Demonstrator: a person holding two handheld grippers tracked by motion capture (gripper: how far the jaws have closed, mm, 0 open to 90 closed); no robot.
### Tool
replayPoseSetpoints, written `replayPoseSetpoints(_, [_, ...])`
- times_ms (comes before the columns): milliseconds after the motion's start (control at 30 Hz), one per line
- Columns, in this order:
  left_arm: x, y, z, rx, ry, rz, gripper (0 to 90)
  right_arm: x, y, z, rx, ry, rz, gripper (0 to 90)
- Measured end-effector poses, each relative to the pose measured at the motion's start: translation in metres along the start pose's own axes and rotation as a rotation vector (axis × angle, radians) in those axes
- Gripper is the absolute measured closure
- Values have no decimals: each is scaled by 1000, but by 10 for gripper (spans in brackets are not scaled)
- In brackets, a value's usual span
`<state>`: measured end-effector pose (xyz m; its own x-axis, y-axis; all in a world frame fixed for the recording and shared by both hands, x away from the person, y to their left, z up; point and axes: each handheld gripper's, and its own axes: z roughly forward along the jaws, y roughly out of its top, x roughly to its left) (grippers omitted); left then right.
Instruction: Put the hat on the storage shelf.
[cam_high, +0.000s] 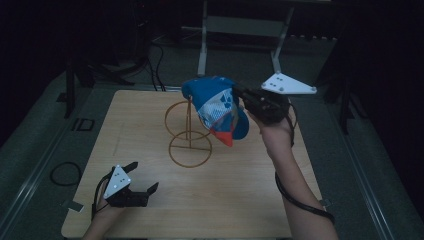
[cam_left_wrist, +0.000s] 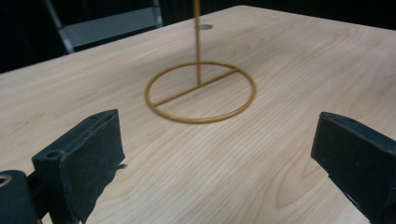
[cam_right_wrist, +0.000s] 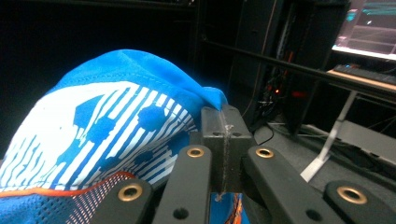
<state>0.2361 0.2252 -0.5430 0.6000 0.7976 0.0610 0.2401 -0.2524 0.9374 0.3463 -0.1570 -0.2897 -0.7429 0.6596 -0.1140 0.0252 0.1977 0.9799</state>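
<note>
A blue cap (cam_high: 216, 106) with a white striped panel and an orange brim tip hangs over the top of a gold wire stand (cam_high: 190, 149) at the table's middle. My right gripper (cam_high: 241, 96) is shut on the cap's blue fabric (cam_right_wrist: 116, 126), its jaws pressed together on a fold near the crown. My left gripper (cam_high: 142, 177) rests low near the table's front left, open and holding nothing. In the left gripper view the stand's round base (cam_left_wrist: 201, 92) and thin post lie ahead of the spread jaws.
The light wooden table (cam_high: 150, 115) sits on a grey floor with cables (cam_high: 65, 174) at the left. A metal frame (cam_high: 240, 30) stands behind the table. A monitor (cam_right_wrist: 369, 28) glows at the far right of the right gripper view.
</note>
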Motion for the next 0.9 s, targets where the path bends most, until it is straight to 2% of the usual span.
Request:
replayPoseSetpoints(167, [5,-9,-3,-4,15,-42,27,7,3,31,37,6,1,900])
replayPoseSetpoints(267, [8,-10,-8,-15,21,-56,27,17,3,51,66,32,-1,900])
replayPoseSetpoints(433, [10,-15,-9,-8,11,-67,28,33,3,71,86,83,-15,900])
replayPoseSetpoints(733, [14,-19,-8,-7,3,-86,28,54,0,91,106,158,-9,900])
replayPoseSetpoints(900, [15,-21,-7,-1,1,-92,28,54,-8,103,135,156,-4,900])
